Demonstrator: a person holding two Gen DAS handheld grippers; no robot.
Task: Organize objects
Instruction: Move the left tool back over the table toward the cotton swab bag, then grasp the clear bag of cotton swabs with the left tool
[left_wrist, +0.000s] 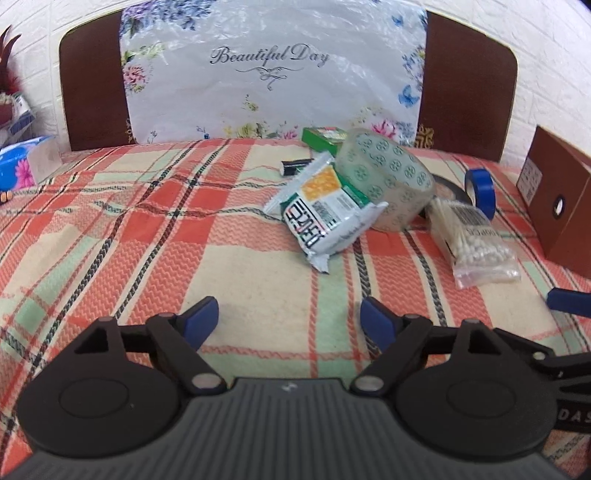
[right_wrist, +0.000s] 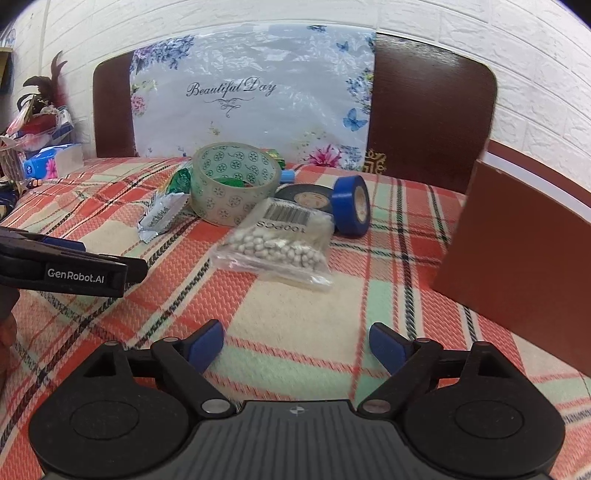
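Observation:
A pile of small objects lies on the plaid bedspread (left_wrist: 147, 229). A large clear tape roll with green marks (left_wrist: 388, 181) leans on a white snack packet (left_wrist: 325, 214). Beside them are a clear bag of cotton swabs (left_wrist: 476, 243), a blue tape roll (left_wrist: 480, 192), a black tape roll (left_wrist: 448, 188), a green box (left_wrist: 325, 136) and a black battery (left_wrist: 295, 167). My left gripper (left_wrist: 290, 319) is open and empty, short of the packet. My right gripper (right_wrist: 295, 345) is open and empty, short of the swab bag (right_wrist: 277, 243); the clear tape (right_wrist: 232, 184) and blue tape (right_wrist: 351, 210) lie beyond.
A brown cardboard box (left_wrist: 554, 206) stands at the right, close to my right gripper in the right wrist view (right_wrist: 524, 258). A floral pillow (left_wrist: 273, 74) leans on the brown headboard (left_wrist: 92, 96). A tissue pack (left_wrist: 26, 162) and clutter sit at far left.

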